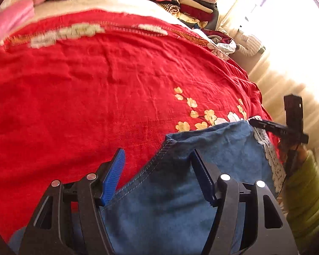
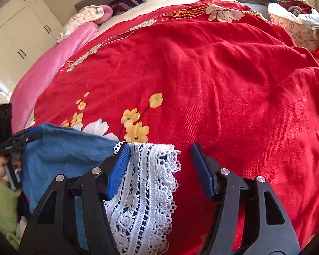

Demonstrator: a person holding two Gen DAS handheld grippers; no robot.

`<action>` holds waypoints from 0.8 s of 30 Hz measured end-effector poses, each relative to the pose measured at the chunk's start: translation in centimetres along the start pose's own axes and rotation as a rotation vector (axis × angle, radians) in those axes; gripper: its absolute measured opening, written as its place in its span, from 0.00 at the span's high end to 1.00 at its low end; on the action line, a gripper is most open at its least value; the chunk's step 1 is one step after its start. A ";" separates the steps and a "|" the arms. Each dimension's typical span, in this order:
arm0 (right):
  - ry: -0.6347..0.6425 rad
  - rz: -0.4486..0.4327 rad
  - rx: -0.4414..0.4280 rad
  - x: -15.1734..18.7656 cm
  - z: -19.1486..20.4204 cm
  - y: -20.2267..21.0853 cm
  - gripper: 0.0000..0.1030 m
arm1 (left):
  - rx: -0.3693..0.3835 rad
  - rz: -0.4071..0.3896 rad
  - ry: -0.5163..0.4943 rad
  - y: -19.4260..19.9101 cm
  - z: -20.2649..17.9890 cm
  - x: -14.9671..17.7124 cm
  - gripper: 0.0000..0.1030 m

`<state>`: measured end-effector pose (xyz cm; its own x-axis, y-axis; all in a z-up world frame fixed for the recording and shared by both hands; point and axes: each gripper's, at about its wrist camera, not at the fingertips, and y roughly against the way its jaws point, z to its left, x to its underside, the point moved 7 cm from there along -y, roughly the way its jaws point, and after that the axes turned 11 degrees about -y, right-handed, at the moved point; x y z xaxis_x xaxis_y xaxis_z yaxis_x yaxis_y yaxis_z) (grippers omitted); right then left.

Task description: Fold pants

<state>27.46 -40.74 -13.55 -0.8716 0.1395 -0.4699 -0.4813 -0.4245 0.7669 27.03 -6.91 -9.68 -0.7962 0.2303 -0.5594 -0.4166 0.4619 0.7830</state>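
Note:
Blue denim pants (image 1: pixel 180 182) with a white lace trim (image 2: pixel 144 191) lie at the near edge of a red flowered bedspread (image 1: pixel 95 80). My left gripper (image 1: pixel 159 174) is open, its jaws straddling the stitched left edge of the pants. My right gripper (image 2: pixel 161 170) is open over the lace trim, its left pad (image 2: pixel 119 170) touching the lace. In the left wrist view the right gripper (image 1: pixel 265 127) shows at the pants' right corner. In the right wrist view the left gripper (image 2: pixel 21 138) shows at the pants' left corner.
A pink blanket (image 2: pixel 49 68) and pillows (image 2: pixel 129 0) lie at the bed's far side. Stacked folded clothes (image 1: pixel 187 2) stand at the back. A white wardrobe (image 2: pixel 17 31) is on the left. A bright window (image 1: pixel 287 21) is on the right.

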 end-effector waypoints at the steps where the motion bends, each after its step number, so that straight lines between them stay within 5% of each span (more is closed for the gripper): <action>1: 0.014 -0.008 -0.007 0.2 0.1 0.1 0.51 | 0.011 0.000 0.008 -0.5 0.1 0.1 0.40; 2: 0.019 -0.008 -0.019 0.3 0.2 0.2 0.57 | 0.016 -0.004 0.011 -0.9 0.1 0.2 0.42; 3: 0.024 -0.003 -0.044 0.5 0.5 0.2 0.70 | 0.022 -0.008 0.007 -1.0 -0.2 0.2 0.55; 4: 0.036 -0.004 -0.057 0.7 0.8 0.4 0.77 | 0.041 -0.012 0.006 -1.1 -0.4 0.2 0.83; 5: 0.049 -0.006 -0.066 0.8 1.0 0.6 0.80 | 0.077 -0.019 0.012 -0.9 -0.9 0.2 0.90; 15: 0.174 -0.192 -0.085 -4.5 4.4 4.3 0.86 | -0.030 -0.121 -0.080 2.9 -1.9 -4.6 0.91; 24: 0.245 -0.076 0.084 -5.5 3.1 -2.3 0.80 | -0.089 -0.023 -0.009 -2.0 1.8 -3.1 0.88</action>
<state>33.03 -37.79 -11.41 -0.7892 -0.0572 -0.6114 -0.5594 -0.3438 0.7542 31.11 -7.03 -10.01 -0.7821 0.2281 -0.5798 -0.4727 0.3891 0.7907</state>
